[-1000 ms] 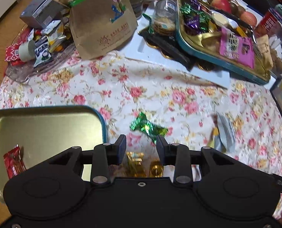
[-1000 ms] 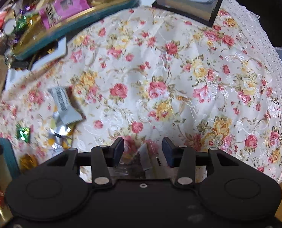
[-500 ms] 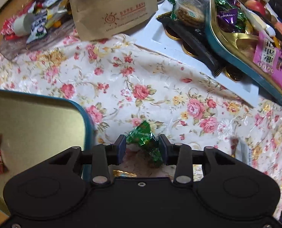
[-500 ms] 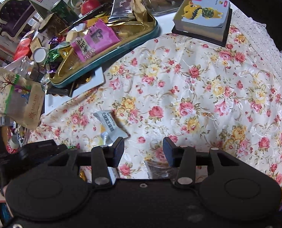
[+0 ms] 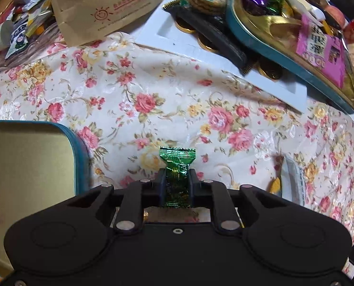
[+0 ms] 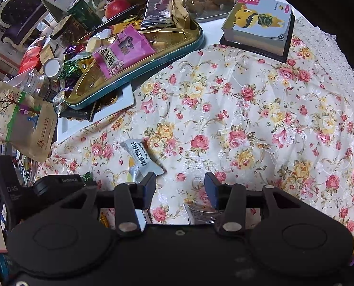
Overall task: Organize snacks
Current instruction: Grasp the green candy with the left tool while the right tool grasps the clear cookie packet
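Gold-lined tin (image 5: 79, 152) beside clamped green candy (image 5: 177, 176)

Green foil candy (image 5: 177, 177), rose-patterned tablecloth (image 5: 177, 100)

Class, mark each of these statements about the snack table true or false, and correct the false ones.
1. The left hand-held gripper is shut on a green candy. True.
2. The right hand-held gripper grips the grey snack packet. False: its jaws stand open and apart, and the packet lies on the floral tablecloth ahead of its left finger.
3. The book with a yellow cartoon animal lies inside the gold tray. False: it lies outside the tray, to its right.
4. A pink packet lies in the gold tray. True.
5. A brown paper bag stands beyond the tablecloth. True.
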`<state>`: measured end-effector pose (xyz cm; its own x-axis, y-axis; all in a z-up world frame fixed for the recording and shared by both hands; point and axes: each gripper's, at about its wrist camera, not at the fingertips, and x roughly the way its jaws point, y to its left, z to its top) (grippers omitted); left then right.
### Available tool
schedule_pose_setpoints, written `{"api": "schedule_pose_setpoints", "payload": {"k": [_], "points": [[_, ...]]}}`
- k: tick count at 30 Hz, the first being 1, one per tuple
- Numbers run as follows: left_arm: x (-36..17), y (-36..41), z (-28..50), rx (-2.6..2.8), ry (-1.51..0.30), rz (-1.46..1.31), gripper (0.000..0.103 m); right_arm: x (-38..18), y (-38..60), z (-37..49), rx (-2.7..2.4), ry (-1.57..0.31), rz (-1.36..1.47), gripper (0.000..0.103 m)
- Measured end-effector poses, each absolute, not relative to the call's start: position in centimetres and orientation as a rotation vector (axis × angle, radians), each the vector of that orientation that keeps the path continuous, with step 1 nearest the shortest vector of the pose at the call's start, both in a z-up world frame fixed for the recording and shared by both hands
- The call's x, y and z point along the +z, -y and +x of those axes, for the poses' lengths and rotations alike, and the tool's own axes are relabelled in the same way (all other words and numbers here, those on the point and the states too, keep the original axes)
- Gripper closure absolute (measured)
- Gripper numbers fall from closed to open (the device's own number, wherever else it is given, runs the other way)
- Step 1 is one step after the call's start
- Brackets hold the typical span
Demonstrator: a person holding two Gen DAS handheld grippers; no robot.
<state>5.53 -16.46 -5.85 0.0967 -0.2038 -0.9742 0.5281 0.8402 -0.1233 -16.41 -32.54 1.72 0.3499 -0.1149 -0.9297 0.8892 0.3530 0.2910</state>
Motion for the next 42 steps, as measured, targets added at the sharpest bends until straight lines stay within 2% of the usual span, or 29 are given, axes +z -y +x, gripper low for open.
{"api": "schedule_pose_setpoints", "payload": {"k": [9, 19, 31, 34, 36, 42], "points": [[-5.9, 17.1, 1.7, -0.662, -1.38, 0.424, 0.079, 0.6, 32.5, -17.9, -0.752, -1.034, 0.963, 0.055], [-5.9, 18.1, -1.9, -0.7, -1.383, 0.542, 0.079, -3.9, 31.9, -19.9, -0.682, -1.174, 0.918, 0.055], [-4.9, 19.3, -3.1, -0.698, -1.394, 0.518, 0.079, -3.9, 31.1, -18.1, -0.646, -1.166, 0.89, 0.055], [-5.0, 19.4, -3.3, -0.696, -1.396, 0.513, 0.079, -4.3, 30.8, -17.8, -0.661, -1.184, 0.851, 0.053], [-5.0, 19.5, -3.7, -0.696, -1.397, 0.513, 0.079, -4.6, 30.6, -17.6, -0.666, -1.187, 0.814, 0.046], [-5.6, 18.8, -2.1, -0.7, -1.397, 0.514, 0.078, -5.1, 29.9, -16.8, -0.673, -1.193, 0.736, 0.04]]}}
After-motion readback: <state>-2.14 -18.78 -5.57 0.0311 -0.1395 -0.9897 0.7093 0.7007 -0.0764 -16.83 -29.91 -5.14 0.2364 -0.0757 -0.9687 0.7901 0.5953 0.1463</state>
